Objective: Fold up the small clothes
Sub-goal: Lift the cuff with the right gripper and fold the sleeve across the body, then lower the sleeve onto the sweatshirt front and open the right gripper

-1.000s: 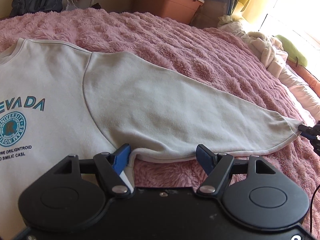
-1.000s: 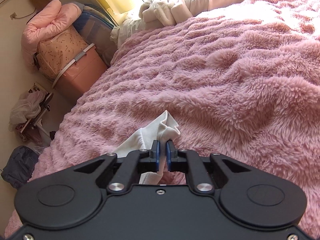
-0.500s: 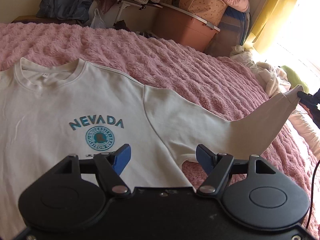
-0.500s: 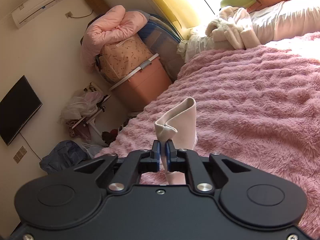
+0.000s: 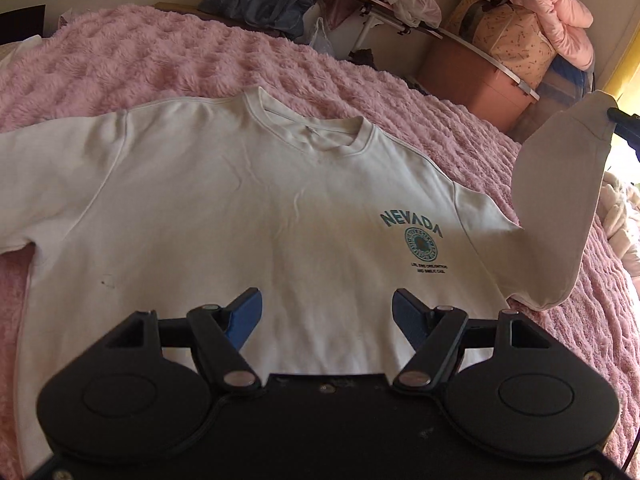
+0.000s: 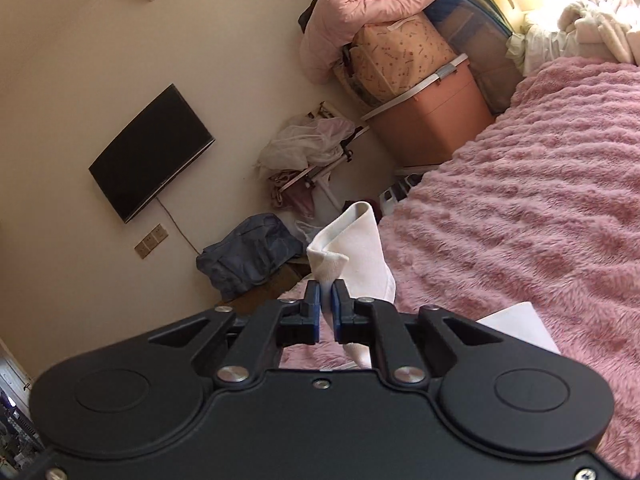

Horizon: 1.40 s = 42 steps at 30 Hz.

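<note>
Pink fleece blanket (image 5: 140,64) fills the frame; white NEVADA sweatshirt (image 5: 240,208) lies flat at centre. Left gripper (image 5: 326,310), bottom centre, is spread wide with nothing gripped. Right gripper (image 6: 326,300) pinches the sleeve cuff (image 6: 348,240), lifted at right edge, probably clear of the blanket.
</note>
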### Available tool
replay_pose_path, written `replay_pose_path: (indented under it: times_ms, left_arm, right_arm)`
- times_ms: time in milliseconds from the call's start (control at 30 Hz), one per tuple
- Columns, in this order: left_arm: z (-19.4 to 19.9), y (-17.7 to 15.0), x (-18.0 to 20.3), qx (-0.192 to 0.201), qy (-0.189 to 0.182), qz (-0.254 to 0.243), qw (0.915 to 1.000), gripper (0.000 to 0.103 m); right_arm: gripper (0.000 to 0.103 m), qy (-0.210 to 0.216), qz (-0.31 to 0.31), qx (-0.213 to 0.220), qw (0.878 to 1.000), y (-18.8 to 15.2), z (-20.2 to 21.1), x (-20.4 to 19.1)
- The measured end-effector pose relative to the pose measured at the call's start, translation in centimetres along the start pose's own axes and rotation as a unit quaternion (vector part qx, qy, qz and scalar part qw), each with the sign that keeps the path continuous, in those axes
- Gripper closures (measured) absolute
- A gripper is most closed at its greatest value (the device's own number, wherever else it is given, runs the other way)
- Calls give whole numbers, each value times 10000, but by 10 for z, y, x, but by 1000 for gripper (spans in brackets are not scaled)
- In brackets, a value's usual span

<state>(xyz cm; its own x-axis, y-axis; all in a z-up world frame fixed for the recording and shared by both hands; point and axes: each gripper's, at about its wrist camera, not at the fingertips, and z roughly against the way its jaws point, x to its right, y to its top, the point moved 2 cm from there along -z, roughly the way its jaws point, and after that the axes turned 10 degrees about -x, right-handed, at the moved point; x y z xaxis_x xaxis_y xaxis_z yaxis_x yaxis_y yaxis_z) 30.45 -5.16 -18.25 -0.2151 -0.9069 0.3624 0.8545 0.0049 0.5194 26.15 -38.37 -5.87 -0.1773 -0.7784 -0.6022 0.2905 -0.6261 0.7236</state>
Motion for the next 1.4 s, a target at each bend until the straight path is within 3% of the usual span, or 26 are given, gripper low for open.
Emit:
replay_pose_path:
  times_ms: [200, 367, 600, 733, 800, 933, 1067, 1167, 1333, 1400]
  left_arm:
    - [39, -18, -48, 180, 169, 276, 9993, 27]
    - [59, -33, -85, 258, 325, 567, 9975, 27]
    - [78, -56, -128, 297, 539, 885, 9942, 27]
    - [82, -63, -147, 340, 618, 1032, 9922, 27]
    - [82, -67, -155, 329, 601, 1146, 9910, 27]
    - [80, -57, -154, 435, 272, 1127, 9923, 27]
    - [69, -28, -139, 705, -580, 915, 9916, 27]
    - [53, -7, -132, 707, -969, 923, 9885, 28]
    - [16, 12, -127, 553, -774, 1013, 9903, 31]
    - [3, 15, -130, 407, -902, 1204, 9878, 31]
  right_arm:
    - [95, 551, 98, -505, 9972, -49, -36, -54]
    - [95, 1109, 356, -1020, 9879, -107, -69, -103]
    - [95, 1621, 419, -1539, 9738, -182, -107, -139]
    - [101, 1899, 431, -1873, 9628, -221, -123, -154]
    - [101, 1681, 739, -2033, 9617, -240, -130, -165]
    - [101, 1687, 939, -2287, 9541, -254, -132, -166]
    - [101, 1350, 1444, -2214, 9549, -241, -120, -147]
    - [101, 944, 1880, -2076, 9553, -221, -109, -124]
    - [101, -32, 2577, -1806, 9492, -181, -84, -71]
    - [101, -356, 2663, -1752, 9471, -168, -79, -49]
